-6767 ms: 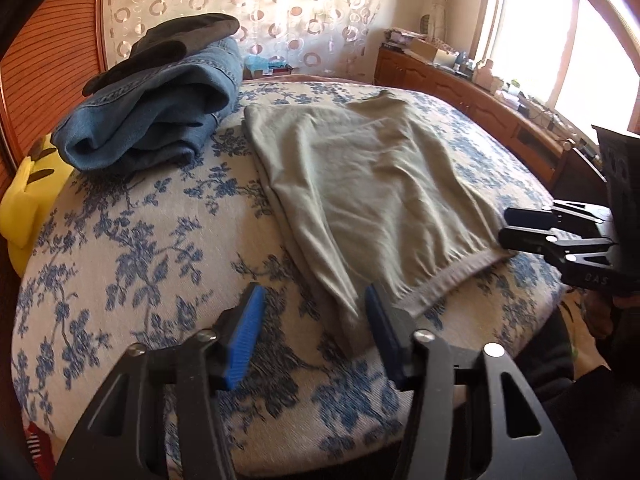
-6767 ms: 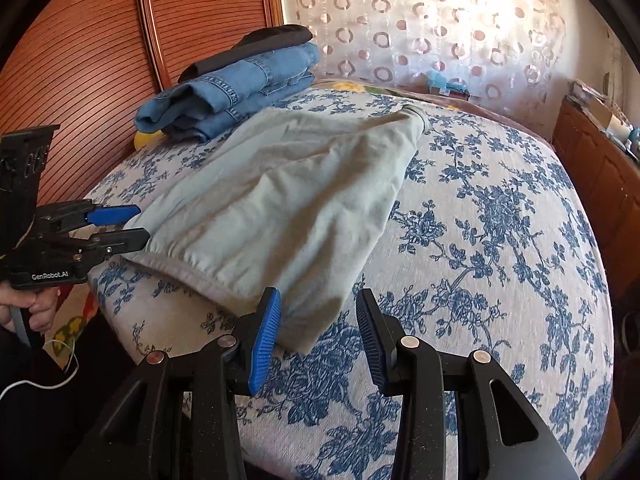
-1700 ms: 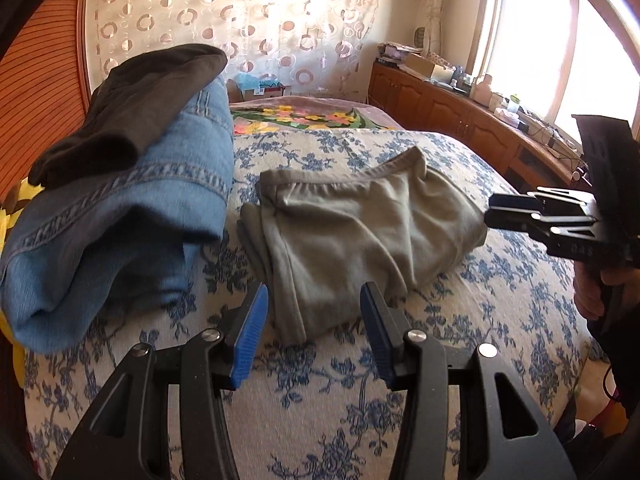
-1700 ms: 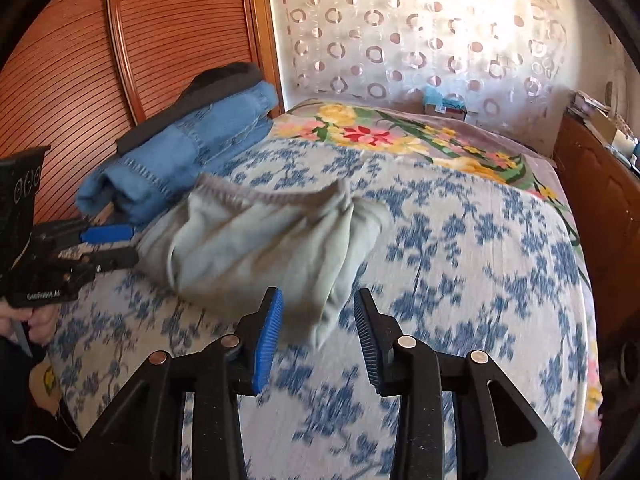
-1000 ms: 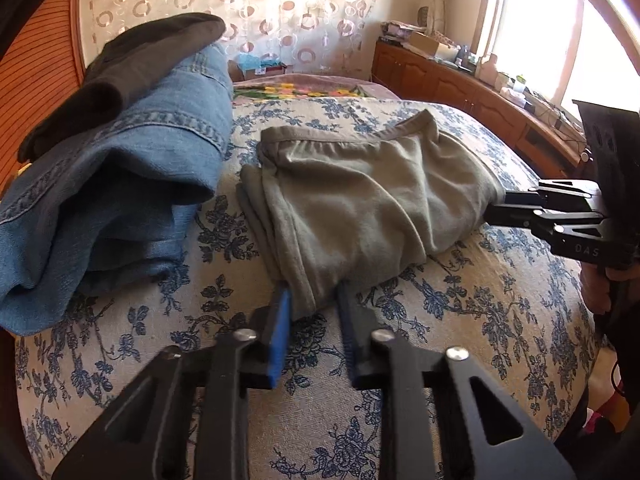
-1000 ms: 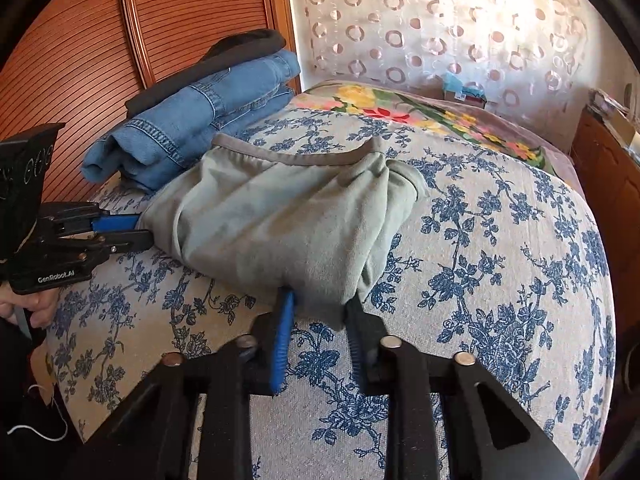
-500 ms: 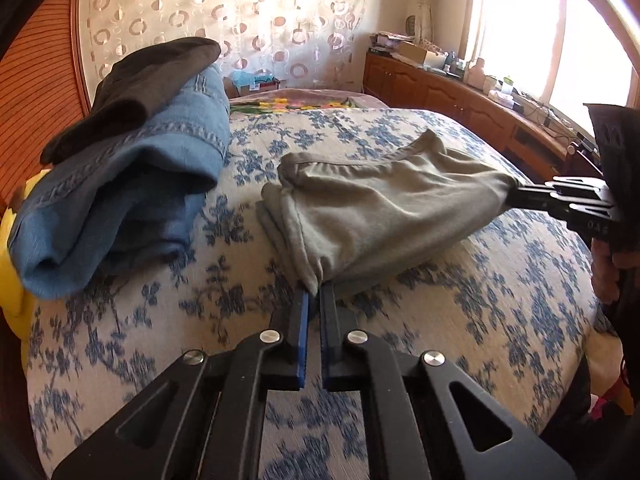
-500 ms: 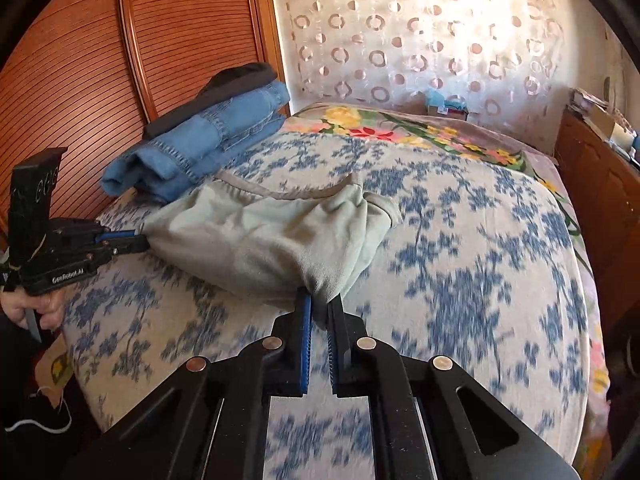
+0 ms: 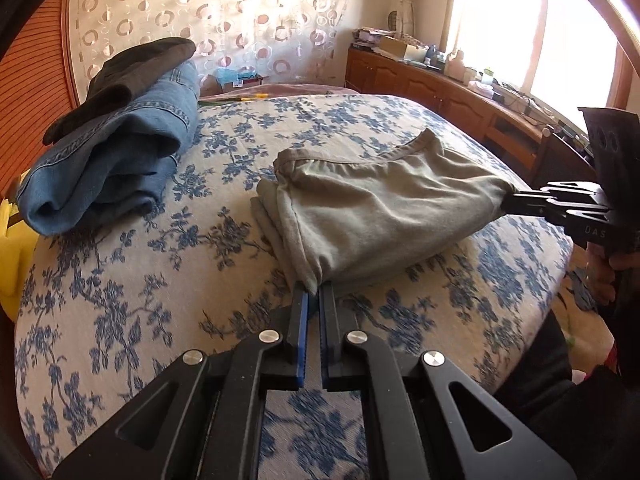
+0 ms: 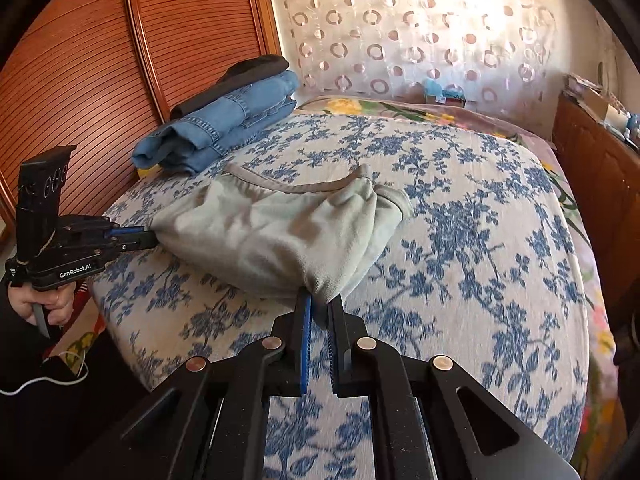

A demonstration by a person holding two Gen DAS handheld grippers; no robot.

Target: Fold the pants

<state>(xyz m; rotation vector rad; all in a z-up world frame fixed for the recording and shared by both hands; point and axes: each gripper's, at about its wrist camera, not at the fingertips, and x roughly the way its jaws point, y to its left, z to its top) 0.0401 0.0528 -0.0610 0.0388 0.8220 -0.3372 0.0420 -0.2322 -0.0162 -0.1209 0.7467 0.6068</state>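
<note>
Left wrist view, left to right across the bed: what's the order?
Yellow thing → folded jeans → grey pants → right gripper clamped on the pants' right corner.

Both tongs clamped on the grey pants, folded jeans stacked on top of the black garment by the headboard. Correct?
Not quite. The left tongs and right tongs do clamp the grey pants, but the stack is reversed: the black garment lies on top of the jeans. The right wrist view shows it.

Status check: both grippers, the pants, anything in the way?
Left gripper shut on grey pants, near corner. Right gripper shut on the other near corner. Folded jeans stacked alongside, apart from the pants.
</note>
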